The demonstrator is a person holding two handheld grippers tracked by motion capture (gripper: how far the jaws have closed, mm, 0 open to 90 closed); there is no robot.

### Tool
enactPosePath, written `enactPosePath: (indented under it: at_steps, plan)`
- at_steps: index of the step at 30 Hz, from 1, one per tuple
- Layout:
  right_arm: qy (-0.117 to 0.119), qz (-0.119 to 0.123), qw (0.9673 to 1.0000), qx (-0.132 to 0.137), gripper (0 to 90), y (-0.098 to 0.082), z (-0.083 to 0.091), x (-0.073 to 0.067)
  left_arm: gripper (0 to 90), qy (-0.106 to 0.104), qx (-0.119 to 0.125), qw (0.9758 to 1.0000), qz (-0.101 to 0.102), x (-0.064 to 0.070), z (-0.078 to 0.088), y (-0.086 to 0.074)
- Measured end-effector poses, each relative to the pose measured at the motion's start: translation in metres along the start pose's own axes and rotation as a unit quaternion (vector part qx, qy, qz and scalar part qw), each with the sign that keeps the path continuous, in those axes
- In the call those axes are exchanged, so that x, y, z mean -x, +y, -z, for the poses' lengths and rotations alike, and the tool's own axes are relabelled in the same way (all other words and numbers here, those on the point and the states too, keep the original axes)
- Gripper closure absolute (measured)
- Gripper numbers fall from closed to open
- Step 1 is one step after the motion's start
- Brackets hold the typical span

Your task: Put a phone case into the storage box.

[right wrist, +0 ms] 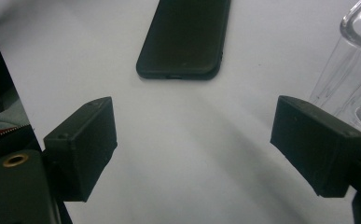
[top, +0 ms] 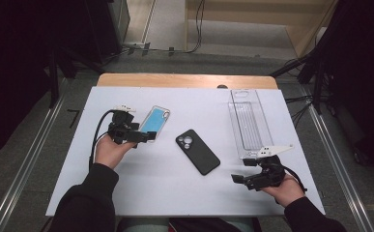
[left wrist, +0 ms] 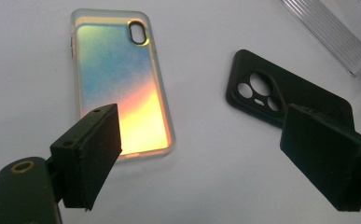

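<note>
Left gripper (top: pixel 148 137) jaws wide, empty; iridescent blue-orange phone case (top: pixel 154 120) just beyond at 12 o'clock. Matte black phone case (top: pixel 197 151) toward 3 o'clock. Right gripper (top: pixel 238 178) wide, empty.

My left gripper (top: pixel 148 137) hovers with jaws apart at the near end of the iridescent phone case (top: pixel 155 119). The black phone case (top: pixel 197 151) lies beside it, apart.
</note>
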State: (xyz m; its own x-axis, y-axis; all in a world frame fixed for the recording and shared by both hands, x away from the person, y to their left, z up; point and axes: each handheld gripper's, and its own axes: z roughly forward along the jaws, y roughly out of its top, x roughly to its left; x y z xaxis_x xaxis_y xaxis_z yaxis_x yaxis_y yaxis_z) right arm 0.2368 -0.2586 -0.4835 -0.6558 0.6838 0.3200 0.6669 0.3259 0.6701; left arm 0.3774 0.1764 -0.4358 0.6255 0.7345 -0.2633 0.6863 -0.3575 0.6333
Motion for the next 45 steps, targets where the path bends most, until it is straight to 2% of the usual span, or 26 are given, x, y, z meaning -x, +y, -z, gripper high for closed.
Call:
enactPosePath:
  at_steps: [10, 12, 21, 24, 27, 29, 32, 34, 35, 39, 42, 44, 45]
  plan:
    - [0.000, -0.001, 1.0000, 0.003, 12.7, 0.001, 0.001, 0.001, 12.8, 0.028, -0.005, 0.9996, -0.010, -0.007, -0.014, 0.015]
    - [0.000, -0.001, 1.0000, 0.004, 12.7, 0.001, 0.001, 0.001, 12.8, 0.044, -0.010, 0.9989, -0.014, -0.009, -0.020, 0.018]
    - [-0.001, -0.004, 1.0000, 0.006, 12.7, -0.001, 0.003, 0.001, 12.8, 0.037, -0.009, 0.9993, -0.007, -0.016, -0.037, 0.031]
    - [-0.002, -0.006, 0.9999, 0.008, 12.7, -0.002, 0.004, 0.001, 12.8, 0.041, -0.006, 0.9991, -0.007, -0.017, -0.041, 0.035]
    - [-0.003, -0.007, 0.9999, 0.007, 12.7, -0.003, 0.006, 0.001, 12.8, 0.052, -0.010, 0.9984, -0.021, -0.017, -0.045, 0.040]
    - [-0.002, -0.007, 0.9999, 0.009, 12.7, -0.004, 0.006, 0.001, 12.8, 0.057, -0.008, 0.9981, -0.022, -0.018, -0.047, 0.041]
    - [-0.004, -0.008, 0.9999, 0.009, 12.7, -0.005, 0.007, 0.001, 12.5, 0.052, 0.002, 0.9985, -0.019, -0.019, -0.049, 0.045]
    - [-0.005, -0.007, 0.9999, 0.009, 12.7, -0.005, 0.007, 0.001, 0.0, 0.052, 0.011, 0.9984, -0.018, -0.020, -0.051, 0.045]
    - [-0.005, -0.006, 0.9999, 0.008, 12.7, -0.005, 0.007, 0.001, 0.0, 0.043, 0.025, 0.9987, -0.014, -0.022, -0.052, 0.045]
    - [-0.004, -0.006, 0.9999, 0.009, 12.7, -0.005, 0.007, 0.000, 0.0, 0.042, 0.017, 0.9988, -0.015, -0.021, -0.054, 0.043]
    - [-0.005, -0.005, 0.9999, 0.008, 12.7, -0.005, 0.008, -0.001, 0.0, 0.053, 0.012, 0.9983, -0.019, -0.020, -0.056, 0.042]
    - [-0.005, -0.005, 0.9999, 0.009, 12.7, -0.005, 0.008, -0.001, 0.0, 0.069, 0.022, 0.9972, -0.018, -0.018, -0.059, 0.040]
    - [-0.006, -0.004, 0.9999, 0.010, 12.7, -0.005, 0.008, -0.001, 0.9, 0.067, 0.025, 0.9973, -0.017, -0.018, -0.059, 0.038]
